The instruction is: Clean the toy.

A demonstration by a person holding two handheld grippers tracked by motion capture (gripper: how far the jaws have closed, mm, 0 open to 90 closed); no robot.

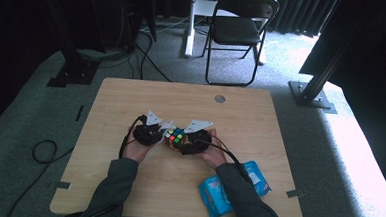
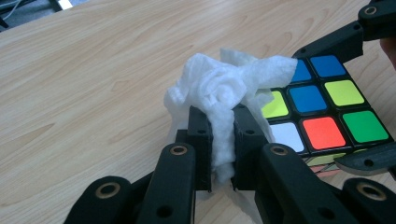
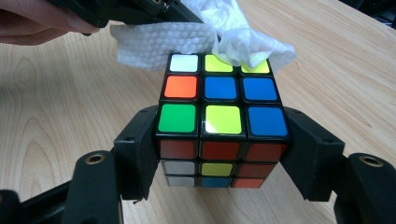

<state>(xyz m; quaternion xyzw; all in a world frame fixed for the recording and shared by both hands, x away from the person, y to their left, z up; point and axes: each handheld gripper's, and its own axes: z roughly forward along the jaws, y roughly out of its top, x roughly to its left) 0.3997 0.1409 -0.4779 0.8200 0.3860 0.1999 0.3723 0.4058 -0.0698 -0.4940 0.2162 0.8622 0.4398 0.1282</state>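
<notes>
We have the puzzle cube (image 3: 219, 119) clamped between the jaws of the right gripper (image 3: 219, 154), which press on its two opposite sides and hold it just above the table (image 1: 131, 100), coloured top face up. The left gripper (image 2: 218, 149) is clenched on a bunched white wipe (image 2: 224, 88), and the loose end of that wipe lies over the far row of the cube's top face, directly ahead of the left jaws.

To wipe well, we judge the right grip should stay firm and level while the left drags the wipe across the top face in flat strokes, pressing lightly enough that the layers don't twist and the cube doesn't slip out.

Both grippers sit near the middle of the table, well away from every edge, so there is free wood on all sides for strokes. The blue wipes packet (image 1: 234, 188) lies behind the right gripper, by the near edge and under the right forearm, well apart from the work.
</notes>
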